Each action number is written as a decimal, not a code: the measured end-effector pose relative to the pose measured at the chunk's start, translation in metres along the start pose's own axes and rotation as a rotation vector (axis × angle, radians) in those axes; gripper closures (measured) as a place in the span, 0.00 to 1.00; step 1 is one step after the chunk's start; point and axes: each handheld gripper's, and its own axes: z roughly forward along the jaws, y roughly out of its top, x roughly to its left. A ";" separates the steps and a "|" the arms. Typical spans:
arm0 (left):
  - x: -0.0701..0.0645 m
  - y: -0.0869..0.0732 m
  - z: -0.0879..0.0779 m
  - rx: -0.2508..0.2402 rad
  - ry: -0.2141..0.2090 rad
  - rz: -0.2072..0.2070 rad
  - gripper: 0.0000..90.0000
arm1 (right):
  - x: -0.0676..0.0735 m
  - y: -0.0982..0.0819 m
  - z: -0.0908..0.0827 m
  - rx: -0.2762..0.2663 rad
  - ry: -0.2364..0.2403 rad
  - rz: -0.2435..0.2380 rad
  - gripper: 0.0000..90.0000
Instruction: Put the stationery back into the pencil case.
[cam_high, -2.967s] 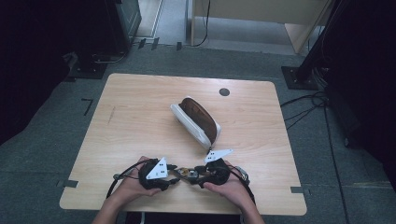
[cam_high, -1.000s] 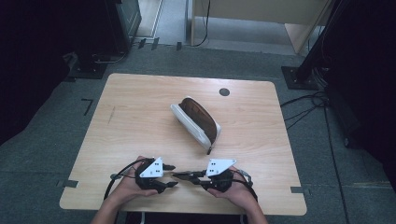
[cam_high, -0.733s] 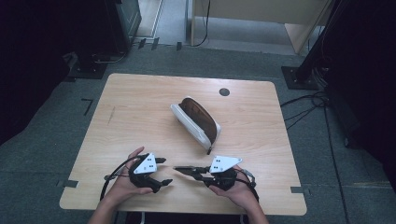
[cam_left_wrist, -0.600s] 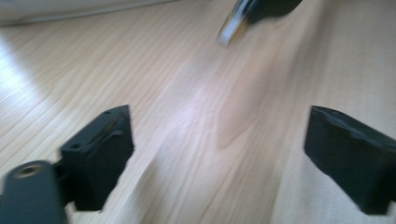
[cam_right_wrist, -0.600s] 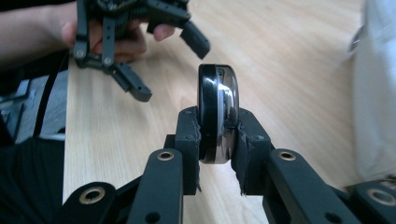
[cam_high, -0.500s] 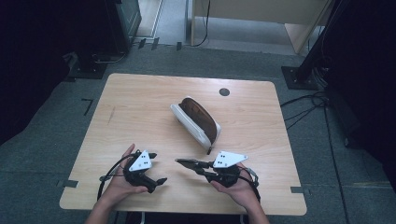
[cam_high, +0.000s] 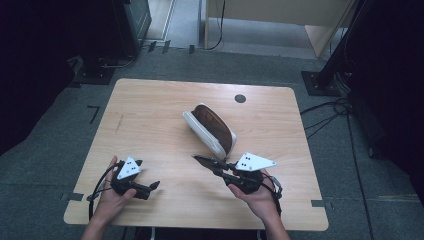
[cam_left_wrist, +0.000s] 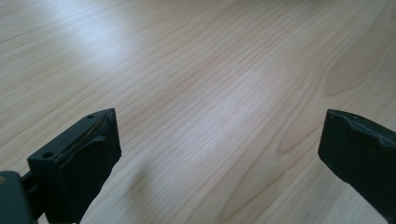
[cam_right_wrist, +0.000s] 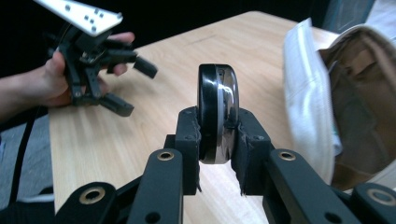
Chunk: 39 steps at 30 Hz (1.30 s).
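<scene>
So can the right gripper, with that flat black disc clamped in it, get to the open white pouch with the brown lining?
Probably yes: right gripper points at the pouch, bare tabletop between.

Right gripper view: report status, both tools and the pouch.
Right tool shut on a black and chrome disc. Left tool open, nothing between its jaws, just opened. White pouch lies open mid-table, brown lining showing. Nothing between disc and pouch.
</scene>
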 end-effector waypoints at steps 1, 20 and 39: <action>0.002 -0.002 -0.001 0.004 0.015 -0.008 0.00 | -0.001 0.002 -0.001 -0.008 -0.006 0.005 0.82; 0.028 -0.025 -0.019 0.103 0.207 -0.101 0.00 | -0.018 0.031 -0.020 -0.105 -0.151 0.055 0.82; 0.034 -0.025 -0.015 0.131 0.148 -0.136 0.00 | -0.045 0.048 -0.005 -0.062 -0.325 0.082 0.82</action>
